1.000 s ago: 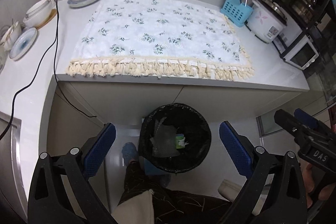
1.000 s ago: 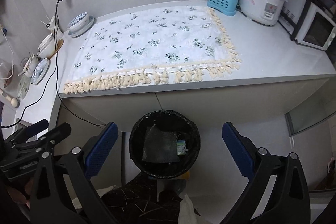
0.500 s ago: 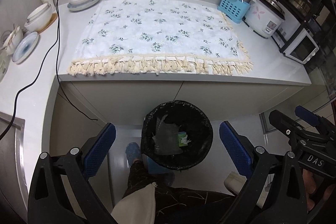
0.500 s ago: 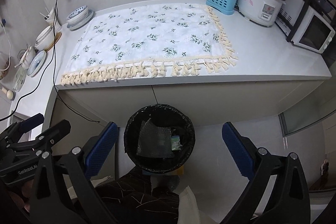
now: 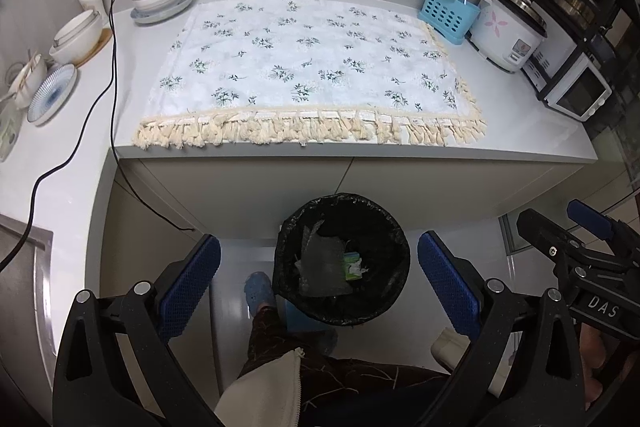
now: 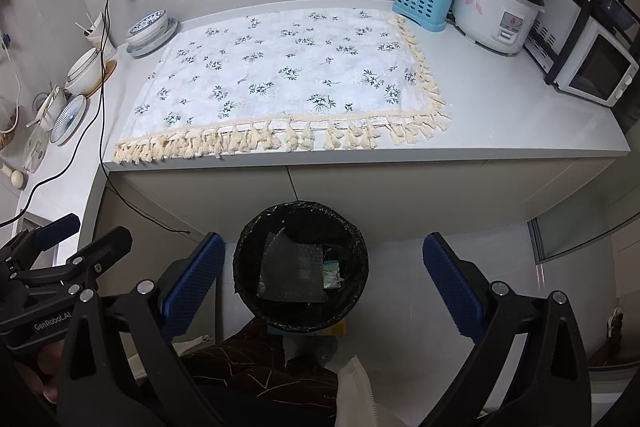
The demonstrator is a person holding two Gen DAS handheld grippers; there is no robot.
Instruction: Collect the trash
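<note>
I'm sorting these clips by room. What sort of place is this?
Most likely a home kitchen: a rice cooker and toaster oven stand on the counter, with stacked bowls by the wall.

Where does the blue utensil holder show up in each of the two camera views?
Left wrist view: the utensil holder sits upper right on the counter, at the cloth's far right corner.
Right wrist view: the utensil holder is upper right of centre, again at that corner.
Shared landmark: the rice cooker stands just right of it in both.
</note>
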